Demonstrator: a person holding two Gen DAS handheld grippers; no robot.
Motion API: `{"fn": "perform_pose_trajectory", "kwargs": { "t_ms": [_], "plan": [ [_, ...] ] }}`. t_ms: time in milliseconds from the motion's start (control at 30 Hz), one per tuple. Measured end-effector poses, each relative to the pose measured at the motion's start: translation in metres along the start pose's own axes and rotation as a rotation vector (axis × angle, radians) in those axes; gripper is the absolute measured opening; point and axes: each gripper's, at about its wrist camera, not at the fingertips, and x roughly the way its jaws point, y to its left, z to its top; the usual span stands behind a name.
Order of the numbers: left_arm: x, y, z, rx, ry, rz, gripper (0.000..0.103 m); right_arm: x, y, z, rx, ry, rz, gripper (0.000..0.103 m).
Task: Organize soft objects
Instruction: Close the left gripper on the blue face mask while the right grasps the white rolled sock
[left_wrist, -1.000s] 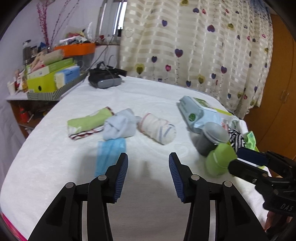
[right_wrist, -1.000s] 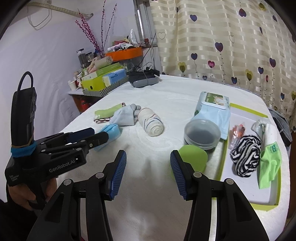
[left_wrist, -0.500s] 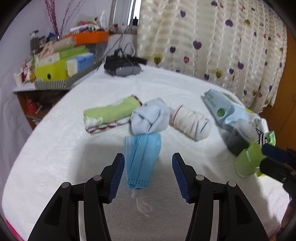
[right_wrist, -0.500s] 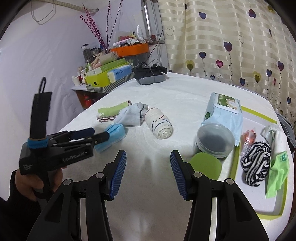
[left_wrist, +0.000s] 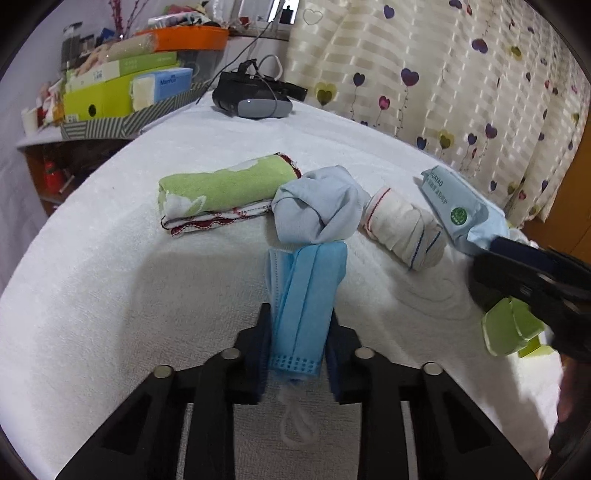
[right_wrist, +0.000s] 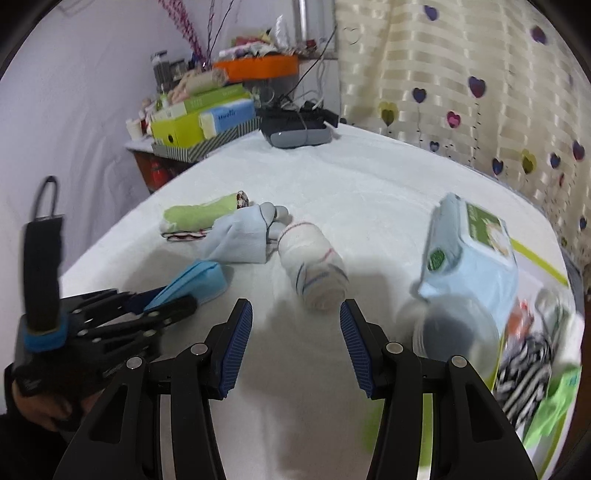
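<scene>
Two tools in play. The left tool (left_wrist: 297, 350) has just been closing and its pads now pinch the near end of the folded blue pleated face mask (left_wrist: 306, 295), which lies flat on the white towel-covered table (left_wrist: 110, 295), its far end touching the balled pale-blue sock (left_wrist: 319, 206). The right tool (right_wrist: 295, 339) hangs wide open and empty, aimed at the rolled white sock with red and blue stripes (right_wrist: 314, 273).

Step in hand, as I judge it: first pick, mask gripped, not yet lifted. Next move likely calls for a straight lift, clearing the ear loop (left_wrist: 295, 424), then a carry right to the white tray with lime-green rim (right_wrist: 539, 264).

Room: open cloth on the near left. The right side is crowded: blue wet-wipes pack (right_wrist: 472, 254), grey round tub (right_wrist: 454, 332). The tools sit near each other, so the carry path is tight.
</scene>
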Motion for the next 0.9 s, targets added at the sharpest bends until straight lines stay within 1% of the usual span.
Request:
{"fn": "perform_pose_trajectory", "kwargs": {
  "t_ms": [167, 300, 500, 633, 733, 767, 900],
  "plan": [
    [-0.002, 0.001, 0.000, -0.007, -0.007, -0.038, 0.020, 0.023, -0.005, 0.020, -0.068, 0.090, -0.053, 0.051],
    [-0.002, 0.003, 0.001, -0.008, -0.002, -0.067, 0.020, 0.041, -0.006, 0.029, -0.109, 0.168, -0.048, 0.051],
    [0.002, 0.006, 0.003, -0.022, 0.009, -0.101, 0.020, 0.069, -0.006, 0.035, -0.138, 0.251, -0.050, 0.051],
    [0.003, 0.007, 0.004, -0.022, 0.012, -0.109, 0.020, 0.076, -0.004, 0.037, -0.140, 0.264, -0.056, 0.051],
    [0.003, 0.007, 0.004, -0.023, 0.009, -0.106, 0.020, 0.080, -0.006, 0.034, -0.112, 0.264, -0.038, 0.051],
    [0.003, 0.006, 0.004, -0.023, 0.007, -0.105, 0.020, 0.080, -0.006, 0.034, -0.109, 0.260, -0.042, 0.048],
    [-0.001, 0.005, 0.004, -0.023, -0.009, -0.100, 0.020, 0.066, -0.005, 0.029, -0.084, 0.220, -0.029, 0.046]
  ]
}}
